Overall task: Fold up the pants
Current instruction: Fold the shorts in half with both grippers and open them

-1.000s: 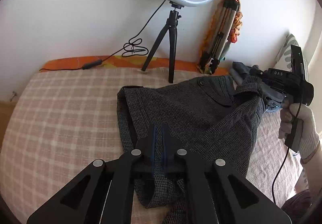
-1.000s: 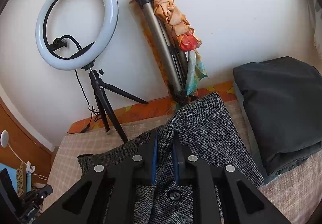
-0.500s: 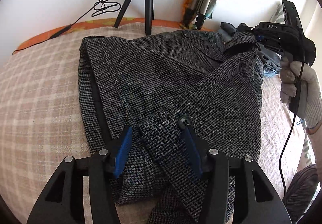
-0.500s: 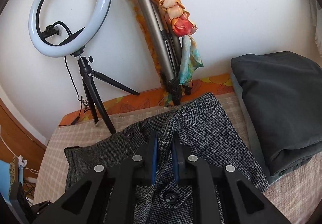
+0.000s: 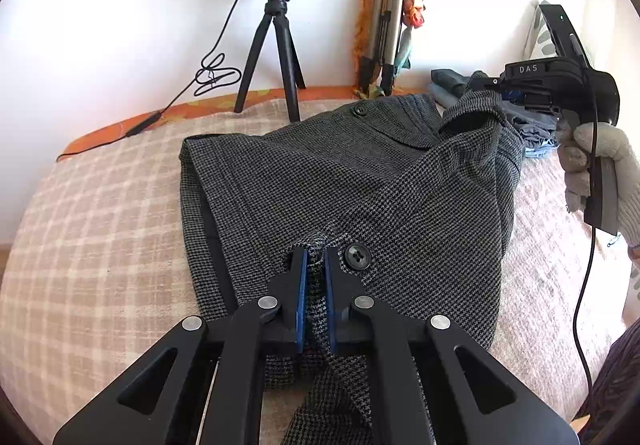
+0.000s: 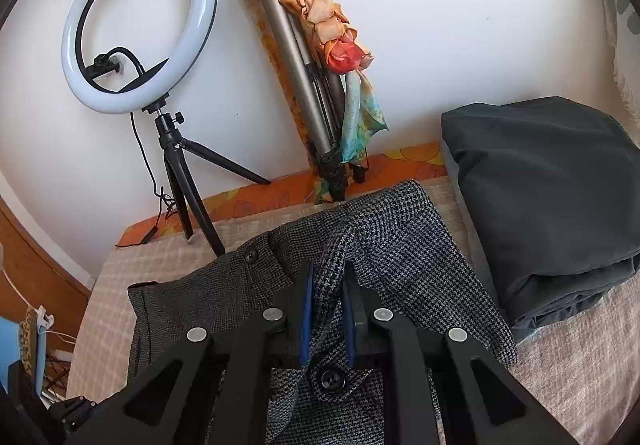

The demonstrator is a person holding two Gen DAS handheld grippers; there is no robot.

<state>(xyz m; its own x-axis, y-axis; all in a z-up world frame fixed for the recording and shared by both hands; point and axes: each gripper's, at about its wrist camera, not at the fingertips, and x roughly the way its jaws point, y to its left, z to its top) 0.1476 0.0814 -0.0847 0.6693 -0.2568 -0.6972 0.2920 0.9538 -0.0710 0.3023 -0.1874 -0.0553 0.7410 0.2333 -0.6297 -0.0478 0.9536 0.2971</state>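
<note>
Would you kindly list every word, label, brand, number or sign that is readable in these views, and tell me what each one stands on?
"DAS": white letters on the black body of the right gripper, seen from the left wrist view.
Nothing else is readable: the houndstooth pants, their buttons, the ring light, the folded tripod and the dark folded garment show no text or numbers.

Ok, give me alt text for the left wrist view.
The left gripper pinches a fold of grey houndstooth pants spread on a checked bed. At right, the right gripper lifts another corner.
</note>
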